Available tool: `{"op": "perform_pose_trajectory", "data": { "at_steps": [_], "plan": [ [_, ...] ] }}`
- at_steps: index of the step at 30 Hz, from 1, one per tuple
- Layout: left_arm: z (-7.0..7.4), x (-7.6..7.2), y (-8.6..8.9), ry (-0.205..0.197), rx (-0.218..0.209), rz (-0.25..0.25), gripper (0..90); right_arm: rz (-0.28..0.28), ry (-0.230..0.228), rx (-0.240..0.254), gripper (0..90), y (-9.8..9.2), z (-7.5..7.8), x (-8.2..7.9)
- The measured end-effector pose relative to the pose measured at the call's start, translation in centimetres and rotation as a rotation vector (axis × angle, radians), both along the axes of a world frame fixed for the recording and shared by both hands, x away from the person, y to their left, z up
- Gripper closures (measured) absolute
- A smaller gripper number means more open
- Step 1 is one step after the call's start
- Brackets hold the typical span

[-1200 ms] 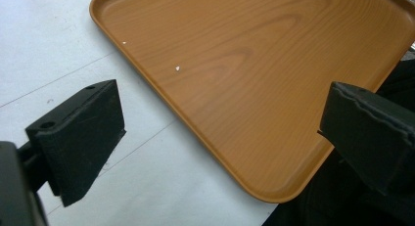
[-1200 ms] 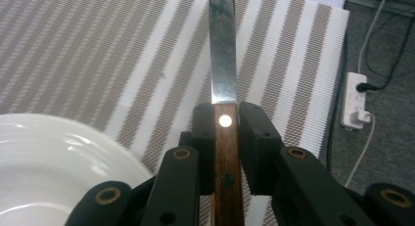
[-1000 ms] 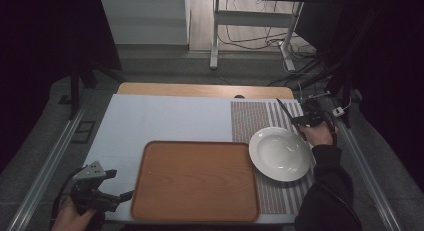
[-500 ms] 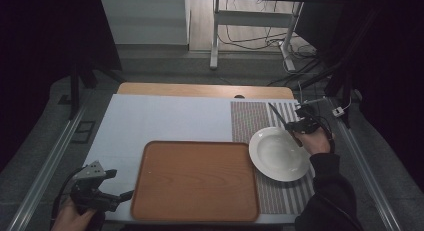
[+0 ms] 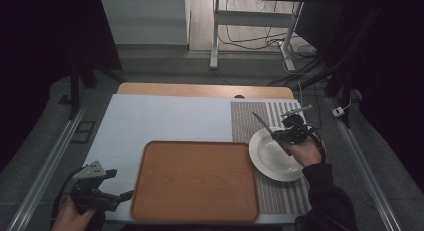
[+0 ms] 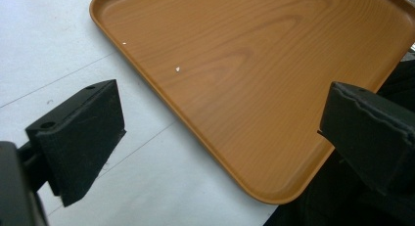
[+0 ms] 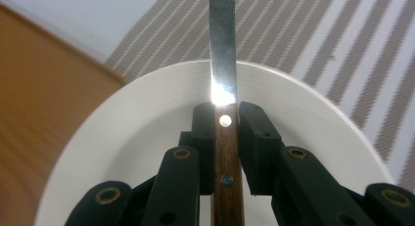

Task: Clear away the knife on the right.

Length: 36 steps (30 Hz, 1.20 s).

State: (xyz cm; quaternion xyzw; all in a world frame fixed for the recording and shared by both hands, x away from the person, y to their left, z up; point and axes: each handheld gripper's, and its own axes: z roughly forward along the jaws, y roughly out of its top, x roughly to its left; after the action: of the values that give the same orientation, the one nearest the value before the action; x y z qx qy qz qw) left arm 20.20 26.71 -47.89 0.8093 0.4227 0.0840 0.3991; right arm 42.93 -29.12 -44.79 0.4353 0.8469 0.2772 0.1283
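Observation:
My right gripper (image 5: 281,136) (image 7: 226,119) is shut on a knife (image 7: 222,55) with a wooden handle and a steel blade. It holds the knife (image 5: 263,124) over the white plate (image 5: 272,163) (image 7: 142,138), blade pointing up and to the left. The plate lies on a striped placemat (image 5: 245,118) (image 7: 313,35) at the right. A wooden tray (image 5: 195,178) (image 6: 244,64) sits in the middle of the table's front. Near the front left corner my left gripper (image 5: 125,195) (image 6: 220,133) stands open, its jaws wide apart beside the tray's corner with nothing between them.
A white mat (image 5: 160,121) covers the left and middle of the table. A bare wooden strip (image 5: 200,89) runs along the far edge. Metal rails (image 5: 45,166) flank the table, and cables and desk legs (image 5: 215,36) lie on the floor beyond.
My right gripper has carried the knife from the placemat's far right edge leftward and toward me, over the plate. The left gripper has stayed still.

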Motion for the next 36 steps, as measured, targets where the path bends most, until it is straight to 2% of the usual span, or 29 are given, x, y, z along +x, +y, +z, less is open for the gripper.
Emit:
{"op": "perform_pose_trajectory", "data": {
  "at_steps": [15, 26, 36],
  "plan": [
    [0.0, 0.0, 0.0, 0.0, 0.003, -0.002, 2.9, 0.152, 0.01, 0.002, 78.1, 4.1, -0.4, -4.2],
    [0.0, 0.1, -0.1, 0.002, 0.006, -0.003, 2.9, 0.269, -0.003, -0.004, 78.0, 7.0, -0.7, -7.5],
    [0.0, 0.1, -0.1, 0.002, 0.009, -0.003, 2.9, 0.378, 0.017, -0.023, 78.0, 10.1, -1.5, -10.3]
  ]
}}
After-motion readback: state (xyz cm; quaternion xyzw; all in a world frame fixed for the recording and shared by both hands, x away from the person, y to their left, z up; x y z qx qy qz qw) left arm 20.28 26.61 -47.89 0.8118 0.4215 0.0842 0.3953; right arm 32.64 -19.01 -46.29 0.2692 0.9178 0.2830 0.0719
